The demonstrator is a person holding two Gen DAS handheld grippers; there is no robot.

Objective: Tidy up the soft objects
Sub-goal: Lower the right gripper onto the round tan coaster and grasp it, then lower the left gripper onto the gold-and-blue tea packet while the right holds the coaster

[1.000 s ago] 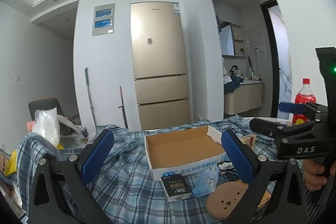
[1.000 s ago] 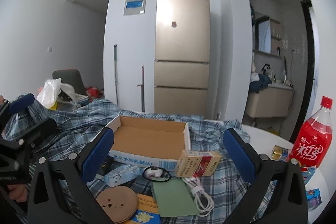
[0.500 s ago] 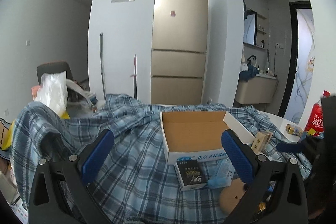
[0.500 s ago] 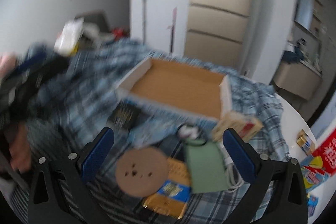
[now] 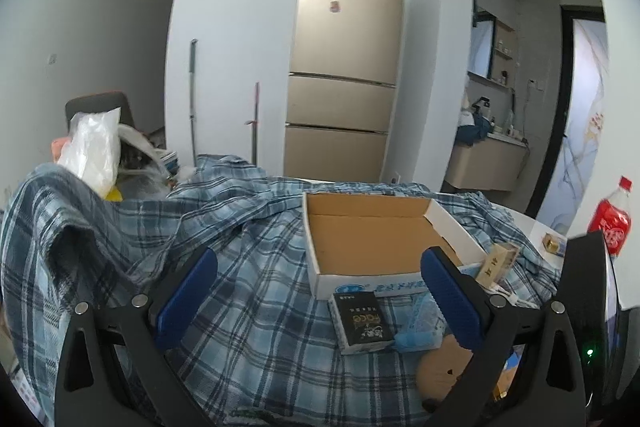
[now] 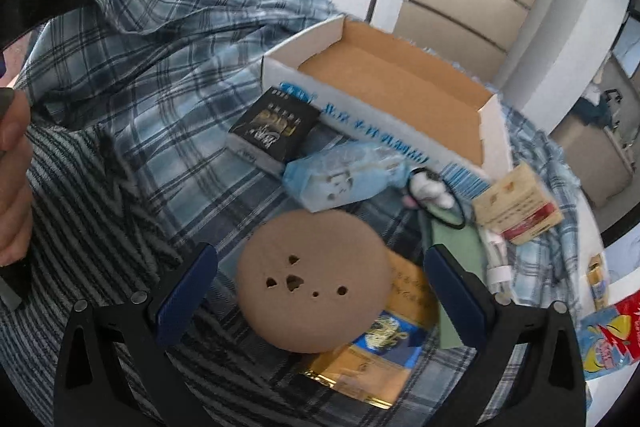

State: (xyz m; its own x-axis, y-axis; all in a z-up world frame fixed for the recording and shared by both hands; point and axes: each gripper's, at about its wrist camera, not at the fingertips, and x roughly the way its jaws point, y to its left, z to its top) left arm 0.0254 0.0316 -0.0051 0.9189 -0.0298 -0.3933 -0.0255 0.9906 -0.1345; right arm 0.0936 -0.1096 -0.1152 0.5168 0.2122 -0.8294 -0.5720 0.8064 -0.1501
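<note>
Two wide-spread blue-padded fingers frame the right gripper (image 6: pixel 320 291), which holds nothing and hangs over a round tan foam pad with small cut-out holes (image 6: pixel 314 281). That pad lies directly between and just below the finger pads, resting partly on a gold-and-blue flat packet (image 6: pixel 376 351). Beyond the pad sits a pale blue plastic-wrapped pouch (image 6: pixel 344 175), with a black and gold small box (image 6: pixel 272 131) to its left, and farther out the open white cardboard tray with a brown inside (image 6: pixel 400 83), all on the blue plaid cloth (image 6: pixel 160 67).

The left gripper (image 5: pixel 320 299) is likewise fully open and empty, hovering above the plaid cloth with the tray ahead to its right.

The pad looks light, thin and compliant (likely to bend if pinched at one edge only), so a grip across its rim, fingers closing on opposite sides, seems soundest. The crinkly pouch would probably be slippery and deform; its middle looks the safer hold.
</note>
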